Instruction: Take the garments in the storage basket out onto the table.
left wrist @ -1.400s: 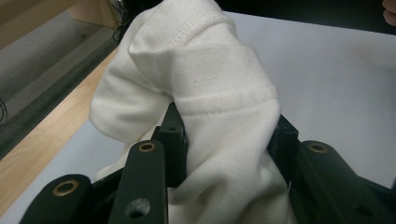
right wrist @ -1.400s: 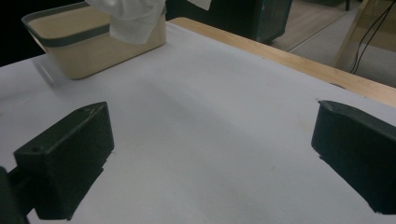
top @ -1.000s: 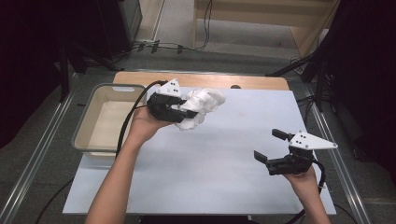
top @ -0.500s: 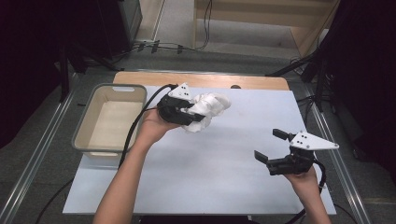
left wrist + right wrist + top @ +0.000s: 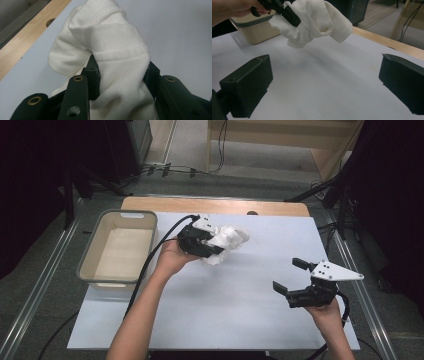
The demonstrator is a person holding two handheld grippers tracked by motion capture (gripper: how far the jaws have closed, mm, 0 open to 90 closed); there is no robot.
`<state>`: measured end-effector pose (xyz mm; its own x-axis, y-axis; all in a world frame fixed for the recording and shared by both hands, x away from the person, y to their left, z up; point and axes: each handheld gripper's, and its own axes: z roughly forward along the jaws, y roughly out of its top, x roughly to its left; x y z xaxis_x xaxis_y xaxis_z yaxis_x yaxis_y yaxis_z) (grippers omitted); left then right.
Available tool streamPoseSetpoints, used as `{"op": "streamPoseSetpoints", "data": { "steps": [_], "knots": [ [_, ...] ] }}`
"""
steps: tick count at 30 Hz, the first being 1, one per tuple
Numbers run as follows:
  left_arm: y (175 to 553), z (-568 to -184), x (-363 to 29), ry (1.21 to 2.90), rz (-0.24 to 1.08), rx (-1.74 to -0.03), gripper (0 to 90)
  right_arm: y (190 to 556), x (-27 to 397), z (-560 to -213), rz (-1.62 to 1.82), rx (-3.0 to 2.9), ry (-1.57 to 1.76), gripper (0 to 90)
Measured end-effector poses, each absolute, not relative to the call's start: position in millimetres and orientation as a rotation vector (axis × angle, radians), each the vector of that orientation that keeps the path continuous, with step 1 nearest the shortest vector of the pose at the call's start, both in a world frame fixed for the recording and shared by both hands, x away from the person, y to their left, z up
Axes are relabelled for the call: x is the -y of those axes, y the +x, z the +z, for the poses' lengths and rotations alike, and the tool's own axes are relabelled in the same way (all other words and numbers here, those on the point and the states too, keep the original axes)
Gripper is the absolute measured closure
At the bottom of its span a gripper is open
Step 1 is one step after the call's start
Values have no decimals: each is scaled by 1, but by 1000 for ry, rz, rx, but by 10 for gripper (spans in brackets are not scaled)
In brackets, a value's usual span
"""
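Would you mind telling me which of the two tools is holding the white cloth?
The left tool, beside the beige bin, is clamped on the white cloth. The right tool hovers open with nothing between its jaws.

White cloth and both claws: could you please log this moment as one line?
left claw: shut on white cloth, above table | right claw: open, holding nothing | bin: nothing visible inside

Table [image 5: 260, 320]: white top, pale wooden strip [image 5: 215, 206] along its far edge.
Floor [image 5: 45, 285]: grey carpet on all sides.
Rails [image 5: 35, 292]: metal, along the left and right of the table.
Cables [image 5: 170, 170]: black, on the floor at upper centre.
Furniture [image 5: 280, 135]: light wooden unit, top of the frame.
Surround: dark drapes at left and right edges.
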<state>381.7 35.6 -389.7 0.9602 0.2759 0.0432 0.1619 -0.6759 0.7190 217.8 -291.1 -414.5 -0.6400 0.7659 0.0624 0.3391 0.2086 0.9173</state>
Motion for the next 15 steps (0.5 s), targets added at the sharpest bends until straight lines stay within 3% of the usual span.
{"op": "streamPoseSetpoints", "data": {
  "steps": [15],
  "knots": [
    [386,-410,-20,2400,175,-311,597,218,293,-414,1425,-2080,1028,0]
  ]
}}
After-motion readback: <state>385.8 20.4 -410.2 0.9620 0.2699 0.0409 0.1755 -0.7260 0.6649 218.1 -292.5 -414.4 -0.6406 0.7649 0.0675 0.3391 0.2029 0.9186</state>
